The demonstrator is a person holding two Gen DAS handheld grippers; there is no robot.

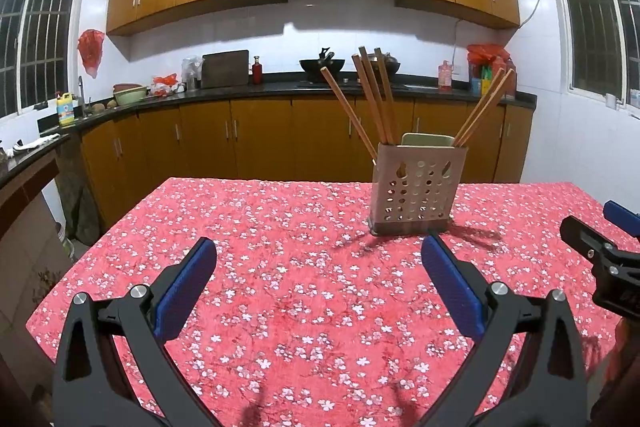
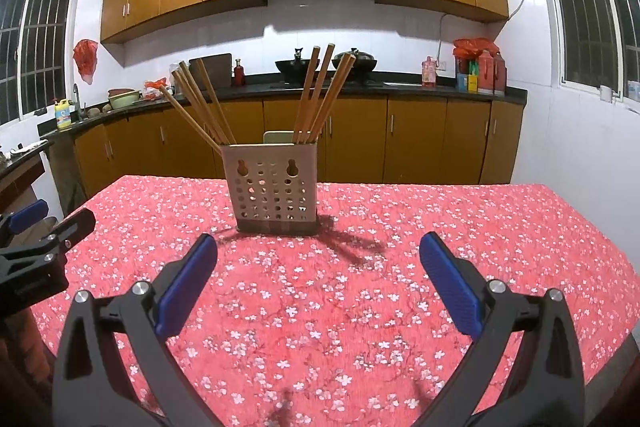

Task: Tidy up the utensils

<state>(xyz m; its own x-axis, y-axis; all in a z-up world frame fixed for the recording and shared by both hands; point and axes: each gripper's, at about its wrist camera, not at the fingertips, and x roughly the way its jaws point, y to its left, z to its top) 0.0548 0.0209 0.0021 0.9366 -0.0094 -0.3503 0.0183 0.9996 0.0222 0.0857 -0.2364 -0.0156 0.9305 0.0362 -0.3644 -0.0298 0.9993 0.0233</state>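
Note:
A beige perforated utensil holder (image 1: 416, 187) stands upright on the red floral tablecloth (image 1: 280, 267); it also shows in the right wrist view (image 2: 274, 183). Several wooden chopsticks (image 1: 374, 95) stand in it, fanned left and right (image 2: 320, 95). My left gripper (image 1: 318, 255) is open and empty, hovering over the cloth short and left of the holder. My right gripper (image 2: 318, 251) is open and empty, just in front of the holder. Each gripper shows at the edge of the other's view: the right gripper (image 1: 612, 251) and the left gripper (image 2: 40, 243).
The table's far edge (image 2: 400, 183) lies just behind the holder. Beyond it run kitchen counters with wooden cabinets (image 1: 260, 135), woks (image 1: 322, 65) and bottles. Windows sit on both side walls.

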